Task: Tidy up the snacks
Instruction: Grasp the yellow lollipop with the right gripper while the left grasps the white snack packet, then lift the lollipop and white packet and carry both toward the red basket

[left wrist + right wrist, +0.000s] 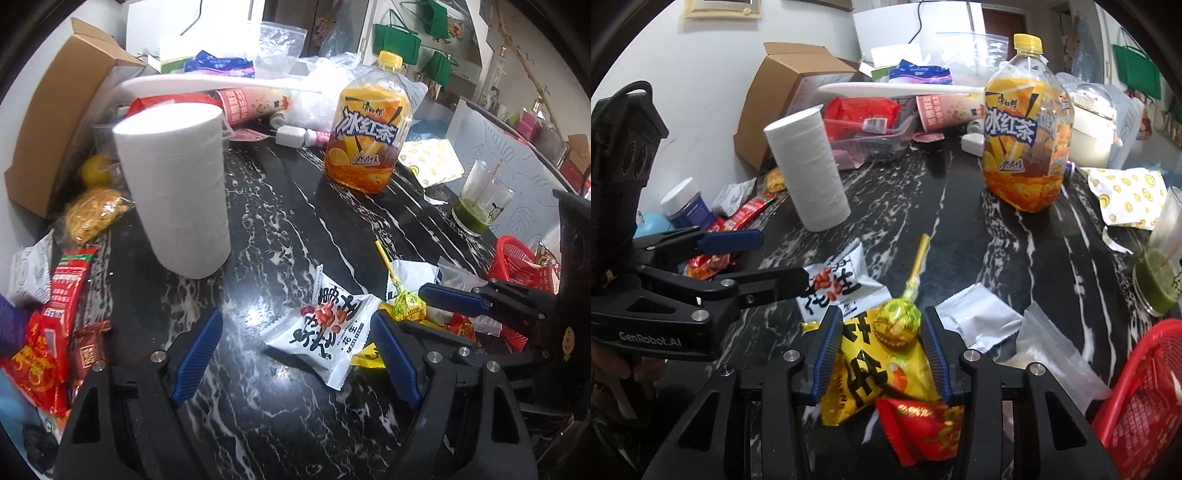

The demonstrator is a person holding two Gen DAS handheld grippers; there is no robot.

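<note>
Left of red basket (pixel 1145 387), my right gripper (pixel 882 332) straddles lollipop (pixel 894 328), pads not yet touching; left gripper (pixel 295 354) released over peanut packet (pixel 328 332); next: clamp lollipop, carry to basket

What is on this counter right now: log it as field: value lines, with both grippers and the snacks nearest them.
surface: black marbled counter
left gripper: open, fingers either side of the white peanut packet, not pressing it
right gripper: open around the lollipop, pads not touching it
under lollipop: yellow snack bag
red packet: beside the yellow bag
red basket: right edge
upright items: iced tea bottle, paper roll
</note>
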